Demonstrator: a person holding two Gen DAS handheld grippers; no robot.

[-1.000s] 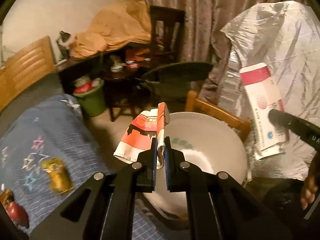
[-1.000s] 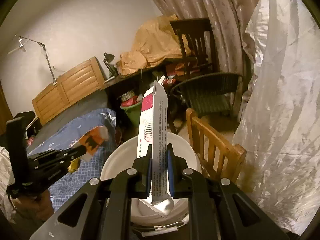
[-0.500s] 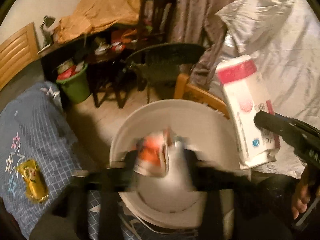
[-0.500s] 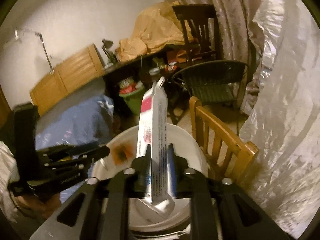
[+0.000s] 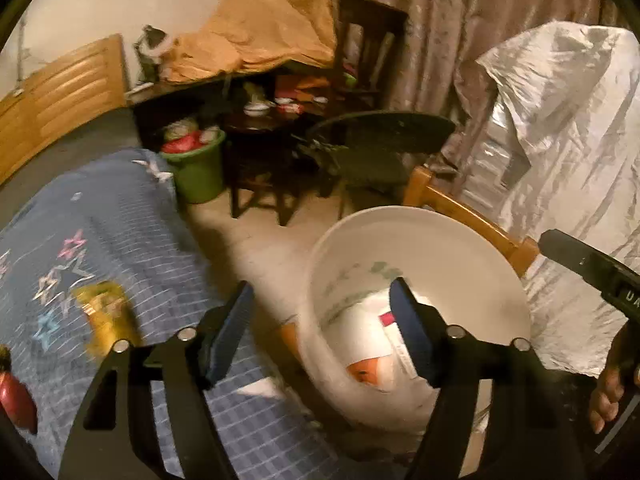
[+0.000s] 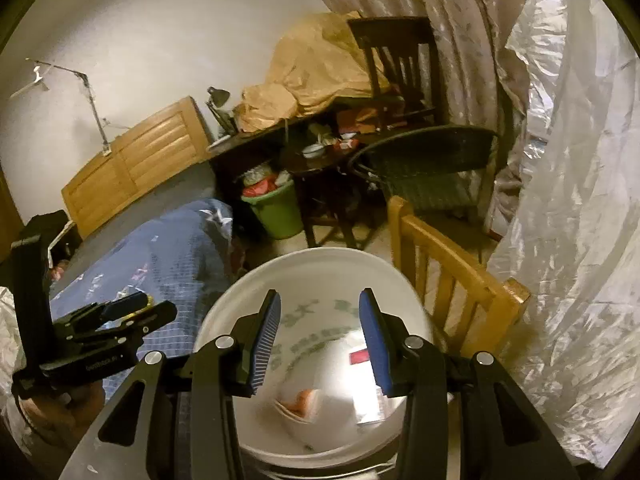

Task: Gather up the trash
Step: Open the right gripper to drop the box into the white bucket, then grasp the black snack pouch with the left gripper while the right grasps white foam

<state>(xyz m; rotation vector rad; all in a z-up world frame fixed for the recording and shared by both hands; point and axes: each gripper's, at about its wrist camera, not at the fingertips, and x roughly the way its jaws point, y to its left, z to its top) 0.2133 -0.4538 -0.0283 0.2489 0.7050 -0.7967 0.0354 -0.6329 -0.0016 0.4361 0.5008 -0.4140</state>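
A white bucket (image 5: 472, 240) (image 6: 316, 258) stands beside the bed. Inside it lie an orange and white wrapper (image 5: 366, 372) (image 6: 300, 398) and a white carton with a red band (image 5: 390, 320) (image 6: 360, 358). My left gripper (image 5: 320, 304) is open and empty, over the bucket's left rim. My right gripper (image 6: 320, 320) is open and empty, right above the bucket's mouth. A yellow packet (image 5: 106, 314) lies on the blue checked bedspread (image 5: 132, 216), left of the left gripper. A dark red object (image 5: 16, 400) lies at the bed's near left edge.
A wooden chair (image 6: 448, 280) stands just right of the bucket, with a silver plastic sheet (image 6: 572, 200) behind it. A green bin (image 5: 196, 164) full of rubbish, a dark low table (image 5: 264, 128) and a black wicker chair (image 5: 380, 140) stand further back.
Both grippers opened. The orange wrapper left the left gripper and the white carton left the right gripper; both now lie in the bucket. The left gripper swung left toward the bed.
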